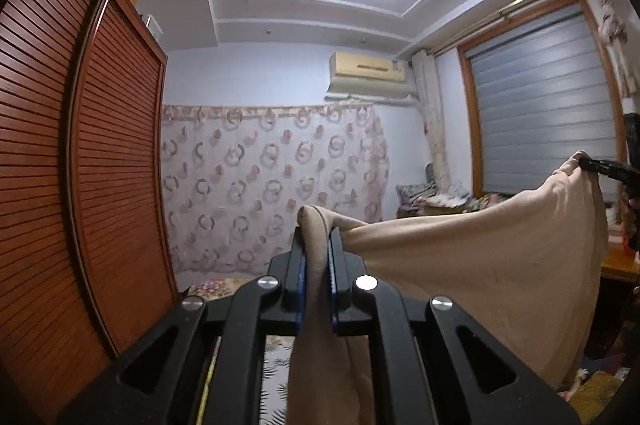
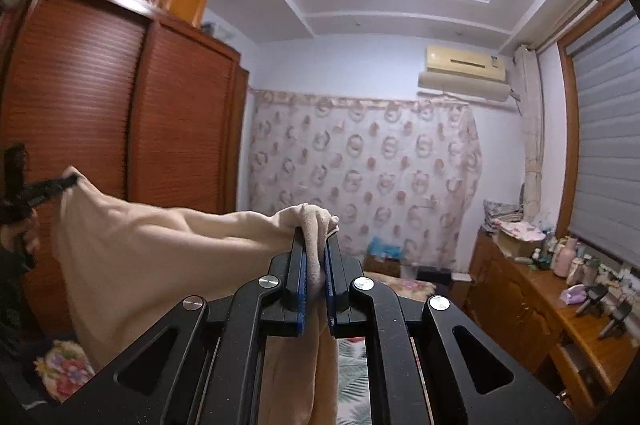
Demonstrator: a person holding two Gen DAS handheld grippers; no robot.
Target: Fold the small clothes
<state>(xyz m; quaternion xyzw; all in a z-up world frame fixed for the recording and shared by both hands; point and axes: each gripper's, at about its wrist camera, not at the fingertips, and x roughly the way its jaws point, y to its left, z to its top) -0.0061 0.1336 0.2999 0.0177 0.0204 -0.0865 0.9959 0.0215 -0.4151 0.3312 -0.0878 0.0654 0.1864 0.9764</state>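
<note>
I hold beige garment (image 1: 480,257) aloft above floral bed (image 2: 352,361). Left hand-held gripper (image 1: 317,265) pinching one corner, right hand-held gripper (image 2: 316,265) pinching other. Top edge runs taut between both, body hanging below. Neither nearer; next move likely lowers both evenly onto bed.

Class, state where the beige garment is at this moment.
The beige garment hangs in the air, stretched between the left gripper and the right gripper, each clamped on a top corner, in front of the patterned curtain.
</note>
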